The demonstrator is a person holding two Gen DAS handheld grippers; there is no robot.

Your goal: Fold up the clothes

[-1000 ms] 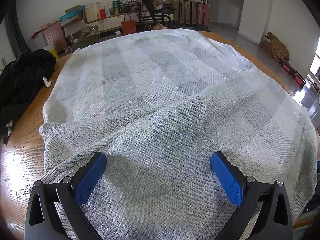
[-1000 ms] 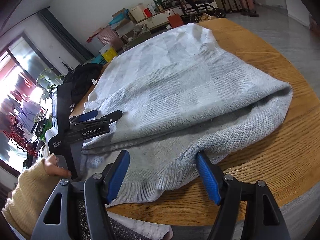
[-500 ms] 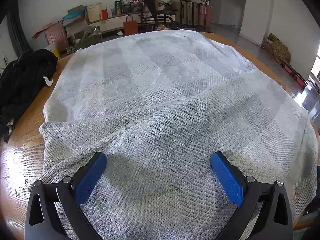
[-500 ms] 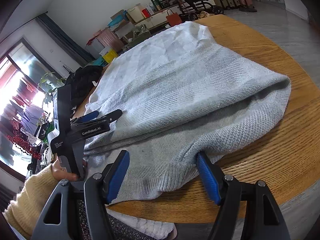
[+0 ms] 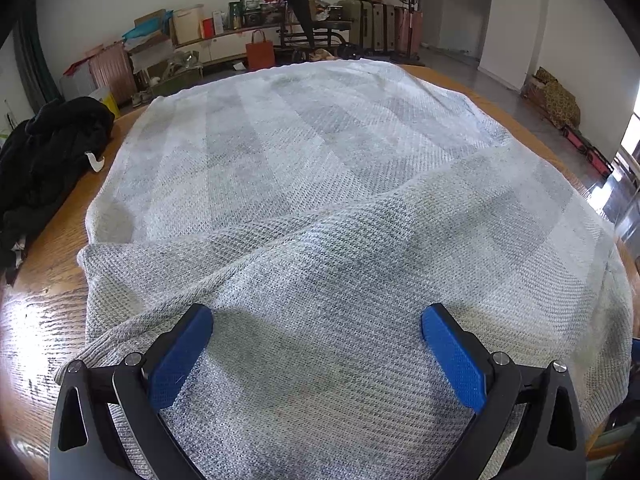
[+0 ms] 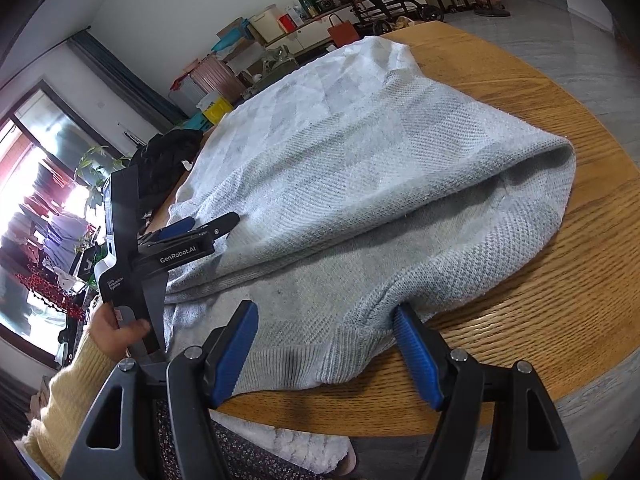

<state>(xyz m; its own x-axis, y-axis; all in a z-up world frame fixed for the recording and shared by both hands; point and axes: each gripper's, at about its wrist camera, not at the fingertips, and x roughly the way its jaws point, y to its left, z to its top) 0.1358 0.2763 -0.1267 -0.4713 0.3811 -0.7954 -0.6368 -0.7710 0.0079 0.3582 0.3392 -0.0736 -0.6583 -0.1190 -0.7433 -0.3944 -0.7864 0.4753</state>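
Observation:
A grey knit sweater [image 5: 320, 180] lies spread over a round wooden table [image 5: 40, 320], one part folded across its body. In the left wrist view my left gripper [image 5: 316, 314] hovers open just over the sweater's near part, with nothing pinched between its blue pads [image 5: 180, 356]. The right wrist view shows the same sweater [image 6: 360, 160] with its ribbed hem at the table's near edge. My right gripper [image 6: 325, 309] stands open astride that hem, its right pad [image 6: 416, 352] against a fold of knit. The left gripper [image 6: 212, 224] shows at the left, held by a hand [image 6: 116, 328] in a yellow sleeve.
A black garment [image 5: 48, 152] is heaped at the table's left edge. Bare wood [image 6: 540, 340] shows right of the sweater. Boxes, bags and suitcases [image 5: 260, 28] line the far wall. Below the table's near rim lie patterned cloth and a white fluffy thing [image 6: 304, 448].
Hardly anything differs: the right wrist view has shifted slightly toward the hem. Both grippers stay open and the left one keeps still.

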